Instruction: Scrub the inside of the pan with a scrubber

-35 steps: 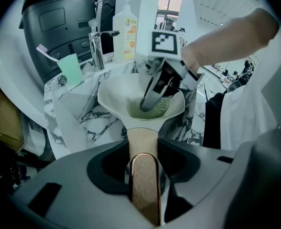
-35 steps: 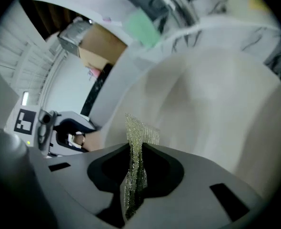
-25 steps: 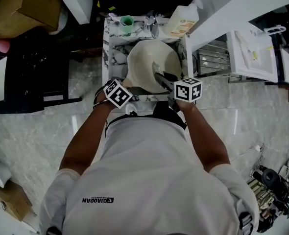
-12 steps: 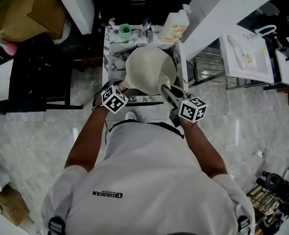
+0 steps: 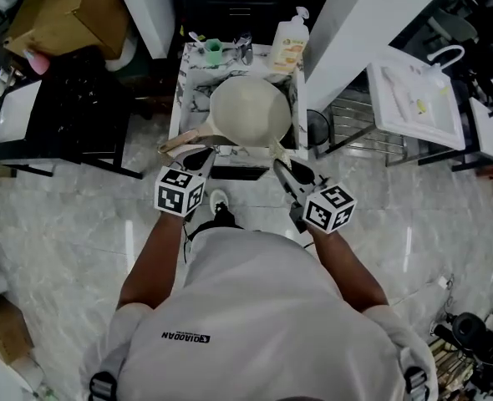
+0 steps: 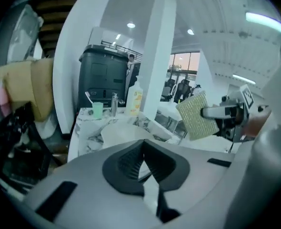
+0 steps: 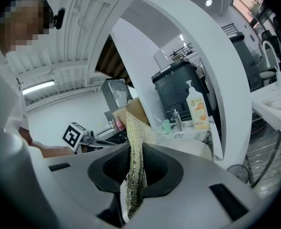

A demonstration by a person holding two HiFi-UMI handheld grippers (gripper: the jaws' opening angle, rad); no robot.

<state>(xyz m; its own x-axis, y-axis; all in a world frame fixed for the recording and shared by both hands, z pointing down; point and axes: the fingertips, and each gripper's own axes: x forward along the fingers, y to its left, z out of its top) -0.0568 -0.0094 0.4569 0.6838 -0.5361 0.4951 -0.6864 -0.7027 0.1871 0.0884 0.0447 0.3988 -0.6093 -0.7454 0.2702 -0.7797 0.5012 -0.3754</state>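
The cream pan (image 5: 248, 111) sits in the marble sink (image 5: 184, 90), its wooden handle (image 5: 180, 143) pointing toward the near left. My left gripper (image 5: 198, 157) hovers just short of the handle end. Its jaws are closing, and in the left gripper view (image 6: 143, 159) the pads meet with nothing between them. My right gripper (image 5: 281, 170) hangs by the sink's near right corner, outside the pan. In the right gripper view it (image 7: 136, 163) is shut on the flat mesh scrubber (image 7: 135, 137). The scrubber (image 6: 196, 116) also shows in the left gripper view, raised in the air.
A soap bottle (image 5: 288, 47), a green cup (image 5: 214, 50) and a tap (image 5: 245, 50) stand along the sink's far edge. A white pillar (image 5: 347, 23) and a metal rack (image 5: 351, 132) are to the right. A black unit (image 5: 71, 115) and a cardboard box (image 5: 58, 15) are at left.
Both grippers have drawn back from the pan toward the person. The scrubber, inside the pan a second ago, is now outside it. The left gripper has left the handle.
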